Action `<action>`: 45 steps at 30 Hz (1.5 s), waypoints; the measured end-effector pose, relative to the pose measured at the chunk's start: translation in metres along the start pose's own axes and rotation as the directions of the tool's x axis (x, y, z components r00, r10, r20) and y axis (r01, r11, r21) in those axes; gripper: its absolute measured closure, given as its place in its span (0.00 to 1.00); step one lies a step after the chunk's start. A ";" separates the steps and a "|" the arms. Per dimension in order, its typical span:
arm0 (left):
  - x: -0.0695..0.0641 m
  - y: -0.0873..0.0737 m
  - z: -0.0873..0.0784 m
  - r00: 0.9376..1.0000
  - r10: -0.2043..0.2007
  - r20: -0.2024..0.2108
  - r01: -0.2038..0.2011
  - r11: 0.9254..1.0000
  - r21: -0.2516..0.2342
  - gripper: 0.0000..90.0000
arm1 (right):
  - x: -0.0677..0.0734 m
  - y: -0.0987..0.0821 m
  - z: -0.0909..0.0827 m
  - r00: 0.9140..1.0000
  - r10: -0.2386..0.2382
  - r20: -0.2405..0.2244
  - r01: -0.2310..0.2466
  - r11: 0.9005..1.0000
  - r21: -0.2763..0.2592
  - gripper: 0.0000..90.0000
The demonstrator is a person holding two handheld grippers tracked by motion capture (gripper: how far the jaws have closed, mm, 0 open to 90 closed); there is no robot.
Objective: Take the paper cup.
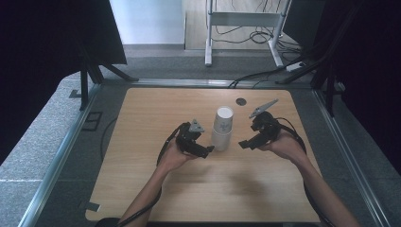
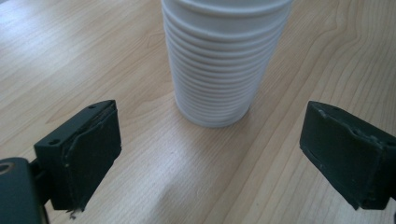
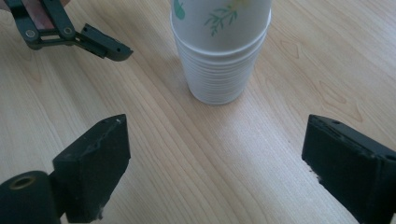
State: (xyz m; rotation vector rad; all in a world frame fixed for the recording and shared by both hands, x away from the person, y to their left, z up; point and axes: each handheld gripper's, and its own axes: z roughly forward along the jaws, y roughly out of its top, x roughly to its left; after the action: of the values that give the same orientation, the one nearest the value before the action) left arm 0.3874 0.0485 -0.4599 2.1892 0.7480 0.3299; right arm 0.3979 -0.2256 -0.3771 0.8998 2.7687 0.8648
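Stack of paper cups (image 1: 222, 128): upright on the table (image 1: 142, 142), ahead of both sets of jaws, untouched. Left gripper (image 1: 206, 150): jaws apart, just beside the stack. Right gripper (image 1: 243, 144): jaws apart, near. Progress: seemingly nothing separated; gripping remains.

A stack of white paper cups (image 1: 222, 129) stands upright near the middle of the wooden table (image 1: 142, 165), mouth up. The lower part of the stack (image 2: 219, 70) shows many closely nested rims as ribbed white rings. The topmost cup (image 3: 222, 21) sits higher than the rest and carries a printed green leaf sprig and a teal mark on its side.
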 end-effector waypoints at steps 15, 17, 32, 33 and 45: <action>-0.001 0.009 0.014 1.000 -0.004 0.018 0.005 1.000 -0.025 0.07 | -0.001 0.026 0.002 1.000 -0.026 0.008 0.026 0.996 0.087 0.13; -0.001 0.010 0.015 1.000 -0.003 0.018 0.003 1.000 -0.028 0.07 | -0.002 0.031 0.002 0.999 -0.032 0.012 0.031 0.994 0.106 0.13; -0.001 0.017 0.024 1.000 -0.006 0.030 0.008 0.997 -0.071 0.11 | -0.001 0.059 0.001 0.998 -0.061 0.025 0.057 0.988 0.144 0.15; -0.001 0.018 0.025 1.000 -0.003 0.031 0.005 0.997 -0.073 0.11 | -0.001 0.061 0.001 0.997 -0.068 0.026 0.063 0.987 0.150 0.15; -0.001 0.023 0.029 0.999 -0.014 0.042 0.019 0.995 -0.102 0.15 | -0.003 0.090 0.000 0.996 -0.090 0.017 0.084 0.970 0.226 0.19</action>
State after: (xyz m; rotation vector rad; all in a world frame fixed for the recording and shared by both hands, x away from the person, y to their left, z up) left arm 0.4095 0.0183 -0.4616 2.0862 0.7107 0.3071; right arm 0.4458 -0.1674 -0.3281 0.8056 2.8988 0.5280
